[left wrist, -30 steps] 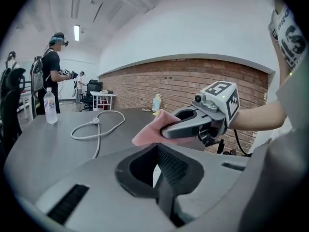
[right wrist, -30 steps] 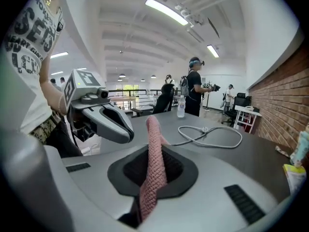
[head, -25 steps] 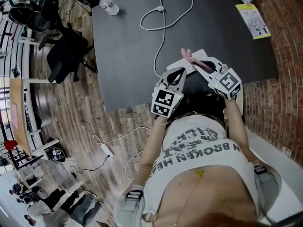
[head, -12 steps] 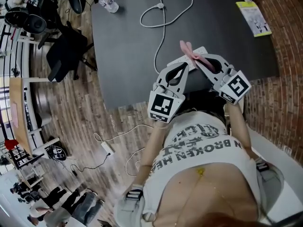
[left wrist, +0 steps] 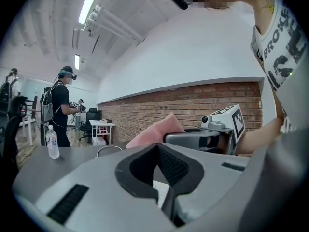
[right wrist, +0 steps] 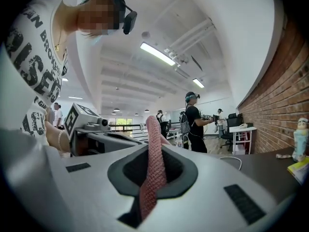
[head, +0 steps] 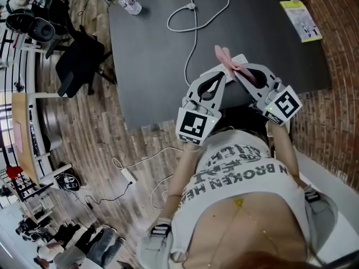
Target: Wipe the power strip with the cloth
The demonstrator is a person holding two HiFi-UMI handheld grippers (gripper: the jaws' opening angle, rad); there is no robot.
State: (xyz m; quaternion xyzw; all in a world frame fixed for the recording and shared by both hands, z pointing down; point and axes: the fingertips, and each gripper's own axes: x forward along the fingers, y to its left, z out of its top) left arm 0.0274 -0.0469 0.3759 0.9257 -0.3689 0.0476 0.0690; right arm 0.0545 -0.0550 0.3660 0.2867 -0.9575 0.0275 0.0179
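Note:
The white power strip [head: 241, 60] lies on the dark table [head: 151, 66] near its front edge, mostly hidden under my two grippers. My right gripper [head: 233, 72] is shut on the pink cloth [head: 222, 56], which sticks out past the tips over the strip. In the right gripper view the cloth [right wrist: 154, 178] stands upright between the jaws. My left gripper [head: 222, 73] is shut, its tips close beside the cloth, with nothing seen between them. In the left gripper view a bit of the strip [left wrist: 161, 191] shows through the gap behind the closed tips, and the cloth [left wrist: 154, 132] is just ahead.
The strip's white cable [head: 196, 10] loops across the table toward the far side. A water bottle [head: 128, 3] stands at the far left corner, a yellow booklet [head: 303, 17] at the far right. An office chair [head: 78, 66] stands left of the table. A person [left wrist: 60, 105] stands beyond it.
Both grippers have risen toward the head camera and look larger. The cloth went up with the right gripper. The jaws of both stay shut.

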